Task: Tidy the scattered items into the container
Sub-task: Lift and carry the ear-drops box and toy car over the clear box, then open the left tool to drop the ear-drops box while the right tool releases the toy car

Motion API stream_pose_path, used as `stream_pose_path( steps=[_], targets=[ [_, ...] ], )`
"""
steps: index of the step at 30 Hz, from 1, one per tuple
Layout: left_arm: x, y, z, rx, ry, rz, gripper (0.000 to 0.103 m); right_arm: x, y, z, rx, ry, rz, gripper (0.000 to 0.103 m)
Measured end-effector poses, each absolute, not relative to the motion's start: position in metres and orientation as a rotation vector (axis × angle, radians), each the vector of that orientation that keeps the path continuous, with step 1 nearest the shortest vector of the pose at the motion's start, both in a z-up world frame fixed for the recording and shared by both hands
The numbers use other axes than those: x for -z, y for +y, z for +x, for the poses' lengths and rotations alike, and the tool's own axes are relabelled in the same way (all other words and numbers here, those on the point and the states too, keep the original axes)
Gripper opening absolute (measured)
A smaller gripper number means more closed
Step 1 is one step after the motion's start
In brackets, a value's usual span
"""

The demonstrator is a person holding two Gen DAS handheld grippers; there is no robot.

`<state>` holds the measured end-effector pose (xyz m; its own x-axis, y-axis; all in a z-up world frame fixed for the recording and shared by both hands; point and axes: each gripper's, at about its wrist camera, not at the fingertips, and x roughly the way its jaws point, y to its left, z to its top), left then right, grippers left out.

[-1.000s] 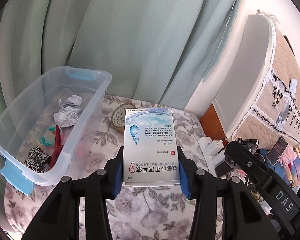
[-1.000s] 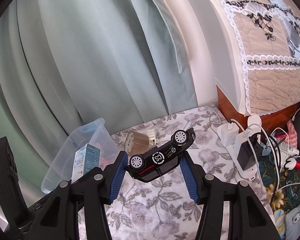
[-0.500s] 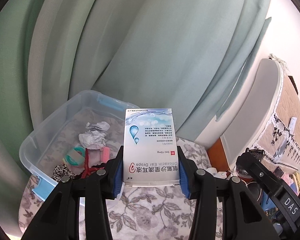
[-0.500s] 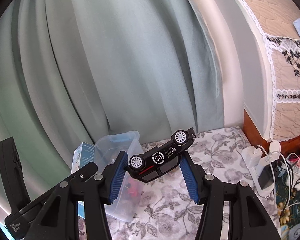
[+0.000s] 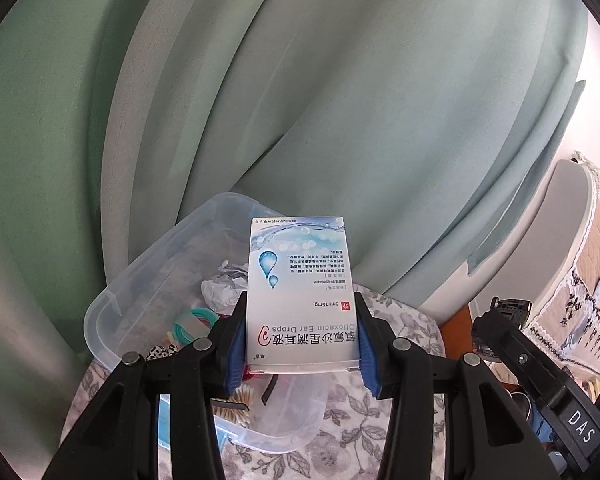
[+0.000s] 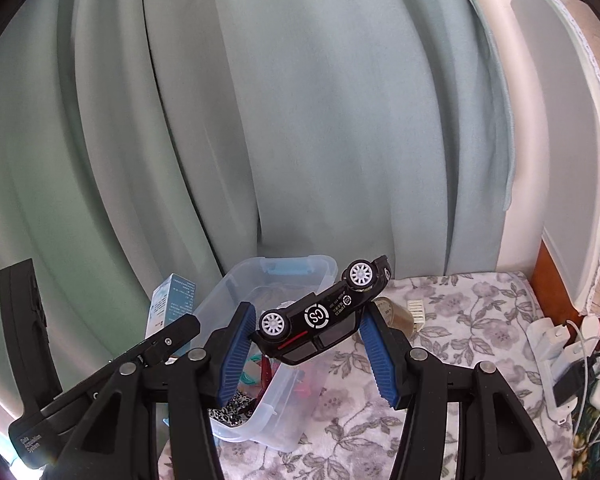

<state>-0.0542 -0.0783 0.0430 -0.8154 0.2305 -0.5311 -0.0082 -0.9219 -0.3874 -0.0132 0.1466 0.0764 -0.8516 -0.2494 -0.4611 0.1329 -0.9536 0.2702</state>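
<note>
Two loads in the air, both near the clear container [image 5: 112, 312]. Left gripper [image 5: 302, 336] clamped on ear drops box [image 5: 300, 296], long axis pointing forward, directly above container's near end. Right gripper [image 6: 308, 336] clamped on toy car [image 6: 324, 314], upside down, just right of container's rim [image 6: 300, 264]. Left nearer to release.

Pale green curtain [image 6: 300, 120] fills upper frame, hanging in deep folds. Floral grey-white cloth [image 6: 460, 344] covers surface, lower centre to right. White power strip [image 6: 548, 340] with plugged chargers and cables, lower right. Quilted beige lace-trimmed cover [image 5: 592, 280] over white rounded appliance [image 6: 556, 160], right edge.
</note>
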Motion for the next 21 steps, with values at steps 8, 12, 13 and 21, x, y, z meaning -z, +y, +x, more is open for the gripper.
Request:
stream_pose_path(
  steps=[8,12,13,21],
  targets=[
    [-0.026,-0.101,-0.07,-2.821,-0.612,-0.957,0.048,-0.06,0.114,-0.037,2.767,-0.273,0.833,0.057],
    [-0.017,-0.107,-0.078,-2.814,-0.621,-0.992,0.048,-0.049,0.104,-0.048,2.735,-0.255,0.872,0.057],
    [-0.015,-0.108,-0.08,-2.811,-0.62,-1.001,0.048,-0.047,0.101,-0.051,2.727,-0.252,0.881,0.057],
    [-0.004,-0.119,-0.091,-2.826,-0.625,-1.05,0.048,-0.03,0.087,-0.062,2.674,-0.227,0.94,0.057]
  ],
)
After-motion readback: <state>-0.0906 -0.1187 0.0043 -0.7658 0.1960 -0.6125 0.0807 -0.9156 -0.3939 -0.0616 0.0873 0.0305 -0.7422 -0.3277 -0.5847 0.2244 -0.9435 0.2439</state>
